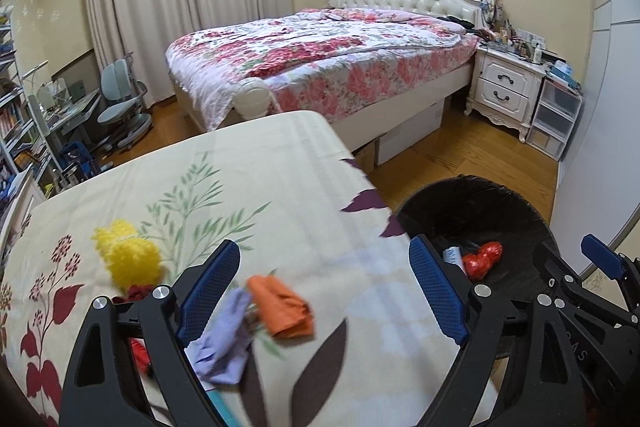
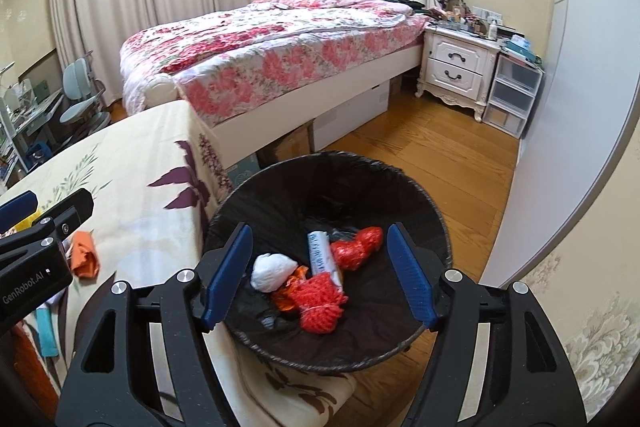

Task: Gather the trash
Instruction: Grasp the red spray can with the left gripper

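Observation:
My left gripper (image 1: 324, 287) is open and empty above the cloth-covered table (image 1: 260, 187). Below it lie a crumpled orange piece (image 1: 282, 307) and a lilac piece (image 1: 226, 343); a yellow fluffy lump (image 1: 126, 253) sits to the left. My right gripper (image 2: 320, 275) is open and empty over the black-lined bin (image 2: 280, 195), which holds a white wad (image 2: 274, 271), a red net ball (image 2: 320, 301), a red bag (image 2: 358, 245) and a printed tube (image 2: 320, 251). The bin also shows in the left wrist view (image 1: 460, 203).
The bin stands on the wooden floor (image 2: 432, 155) beside the table's right edge. A bed with a floral quilt (image 1: 320, 55) lies behind, with a white nightstand (image 1: 504, 87) and plastic drawers (image 1: 556, 115). A desk and chair (image 1: 120, 99) are at the far left.

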